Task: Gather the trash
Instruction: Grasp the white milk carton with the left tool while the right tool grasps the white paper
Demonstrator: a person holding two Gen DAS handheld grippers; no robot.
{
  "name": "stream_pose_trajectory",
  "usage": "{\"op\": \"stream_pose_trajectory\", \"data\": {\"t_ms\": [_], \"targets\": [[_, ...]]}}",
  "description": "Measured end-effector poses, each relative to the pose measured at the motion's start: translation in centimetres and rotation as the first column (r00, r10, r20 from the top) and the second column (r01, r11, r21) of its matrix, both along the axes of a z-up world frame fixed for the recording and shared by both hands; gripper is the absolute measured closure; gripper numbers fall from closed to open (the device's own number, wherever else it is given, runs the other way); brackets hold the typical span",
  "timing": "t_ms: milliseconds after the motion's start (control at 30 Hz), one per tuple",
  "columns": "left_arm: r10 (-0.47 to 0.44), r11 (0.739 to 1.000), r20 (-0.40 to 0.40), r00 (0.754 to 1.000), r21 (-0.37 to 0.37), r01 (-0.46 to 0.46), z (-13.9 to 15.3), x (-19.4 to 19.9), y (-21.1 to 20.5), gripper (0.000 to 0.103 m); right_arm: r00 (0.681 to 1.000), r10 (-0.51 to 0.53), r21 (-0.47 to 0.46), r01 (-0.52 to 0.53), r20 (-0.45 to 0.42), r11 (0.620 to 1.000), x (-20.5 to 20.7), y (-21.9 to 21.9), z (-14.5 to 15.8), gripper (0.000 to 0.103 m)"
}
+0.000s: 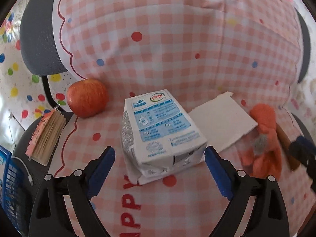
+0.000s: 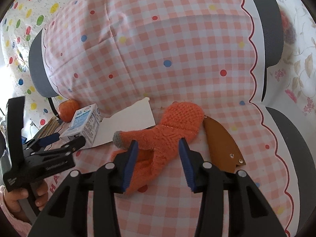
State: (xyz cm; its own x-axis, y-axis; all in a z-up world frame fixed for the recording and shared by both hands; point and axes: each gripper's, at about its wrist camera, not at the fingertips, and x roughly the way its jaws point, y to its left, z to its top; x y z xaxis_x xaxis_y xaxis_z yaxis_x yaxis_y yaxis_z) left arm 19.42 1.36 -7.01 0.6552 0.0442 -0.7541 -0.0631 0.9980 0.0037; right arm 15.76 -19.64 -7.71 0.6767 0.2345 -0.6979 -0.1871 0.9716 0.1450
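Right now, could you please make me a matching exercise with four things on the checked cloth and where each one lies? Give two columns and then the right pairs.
Things:
1. milk carton
2. apple
3. orange knitted glove
4. spiral notepad

Places:
A. on the dark chair seat, off the cloth's left edge
B. between the open fingers of the right claw
C. just ahead of the open left claw
D. at the foot of the chair back, left of the carton

Pairs: 1-C, 2-D, 3-B, 4-A
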Motion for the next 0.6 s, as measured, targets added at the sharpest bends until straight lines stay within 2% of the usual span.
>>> {"op": "stream_pose_trajectory", "data": {"t_ms": [167,300,367,433,600], "targets": [[0.018,1.000,0.016,1.000,0.016,-0.018,0.6,0.5,-0.6,0.012,1.000,0.018,-0.001,-0.018,0.002,1.000,0.8,0.5,0.1,0.060],[0.044,0.999,-0.023,0.999,-0.009,-0.044,0.2,1.5,0.1,0.014,0.999,0.045,-0.019,-0.045,0.002,0.999,2.4,1.7,0.3,0.060],[0.039,0.998,-0.024,0.999,-0.052,-0.040,0.0,1.6,1.0,0.022,0.998,0.063,-0.036,-0.062,0.004,0.997,3.3,2.4,0.3,0.063],[0.027,0.998,-0.008,1.000,-0.050,-0.027,0.0,1.2,1.5,0.025,0.997,0.082,-0.047,-0.082,-0.005,0.996,4.6,3.1,0.2,0.068],[-0.020,0.998,0.021,1.000,-0.062,0.022,0.1,0.3,3.4,0.032,0.992,0.109,-0.027,-0.111,-0.070,0.993,7.7,4.0,-1.4,0.066]]}}
